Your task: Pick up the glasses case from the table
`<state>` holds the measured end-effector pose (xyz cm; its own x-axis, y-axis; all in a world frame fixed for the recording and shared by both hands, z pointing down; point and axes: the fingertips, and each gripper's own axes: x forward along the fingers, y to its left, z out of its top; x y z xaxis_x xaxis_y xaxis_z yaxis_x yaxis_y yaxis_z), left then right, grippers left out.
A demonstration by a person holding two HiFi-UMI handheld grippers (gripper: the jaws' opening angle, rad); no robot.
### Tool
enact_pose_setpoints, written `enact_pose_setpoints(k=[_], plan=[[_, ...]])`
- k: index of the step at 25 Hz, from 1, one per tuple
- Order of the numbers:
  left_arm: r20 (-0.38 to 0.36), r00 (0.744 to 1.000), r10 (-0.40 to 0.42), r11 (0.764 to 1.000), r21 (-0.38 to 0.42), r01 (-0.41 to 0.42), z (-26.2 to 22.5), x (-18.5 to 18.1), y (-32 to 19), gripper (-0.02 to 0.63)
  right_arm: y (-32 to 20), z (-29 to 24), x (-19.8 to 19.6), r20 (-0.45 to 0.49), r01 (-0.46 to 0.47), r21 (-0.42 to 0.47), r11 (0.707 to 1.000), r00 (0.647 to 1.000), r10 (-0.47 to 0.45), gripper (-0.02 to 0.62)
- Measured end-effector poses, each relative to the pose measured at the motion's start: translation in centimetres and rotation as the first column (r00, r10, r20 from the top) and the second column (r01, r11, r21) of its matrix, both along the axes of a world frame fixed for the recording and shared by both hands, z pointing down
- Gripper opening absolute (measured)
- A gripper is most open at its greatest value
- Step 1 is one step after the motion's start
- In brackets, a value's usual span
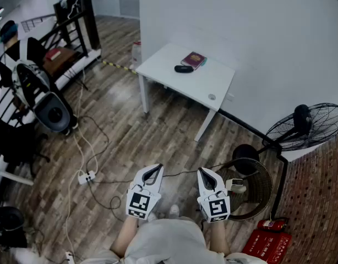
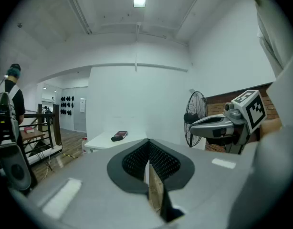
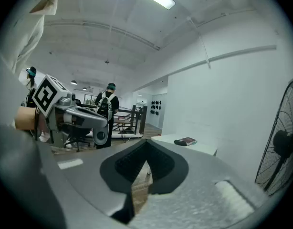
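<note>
The black glasses case (image 1: 184, 69) lies on a white table (image 1: 169, 70) far ahead, against the wall, beside a dark red book (image 1: 193, 60). Both grippers are held close to my body, well short of the table and pointing toward it. The left gripper (image 1: 153, 171) and the right gripper (image 1: 205, 174) are shut and hold nothing. In the left gripper view the case (image 2: 118, 138) is a small dark shape beyond the closed jaws. In the right gripper view the case (image 3: 179, 142) and the book (image 3: 188, 140) sit on the table's near end.
Wooden floor lies between me and the table. Cables and a power strip (image 1: 86, 176) lie at left. At right stand a floor fan (image 1: 315, 122), a wicker basket (image 1: 251, 188) and a red extinguisher (image 1: 268, 241). A person (image 3: 108, 104) stands far back.
</note>
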<state>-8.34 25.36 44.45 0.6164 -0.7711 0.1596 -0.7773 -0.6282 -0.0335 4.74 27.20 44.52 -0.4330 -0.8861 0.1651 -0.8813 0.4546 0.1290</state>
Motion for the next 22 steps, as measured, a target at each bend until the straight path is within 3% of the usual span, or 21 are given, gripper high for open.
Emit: enact_pose_setpoints(k=[8, 22], plan=[[0.033, 0.999, -0.03, 1.0, 0.006, 0.03, -0.4, 5.2, 0.3, 0.018, -0.7, -0.6, 5.7, 0.021, 0.043, 0.022, 0.999, 0.999, -0.043, 0.005], [0.045, 0.995, -0.091, 0.996, 0.0, 0.091, -0.1, 6.0, -3.8, 0.018, -5.5, -0.2, 7.0, 0.044, 0.097, 0.023, 0.995, 0.994, -0.098, 0.005]])
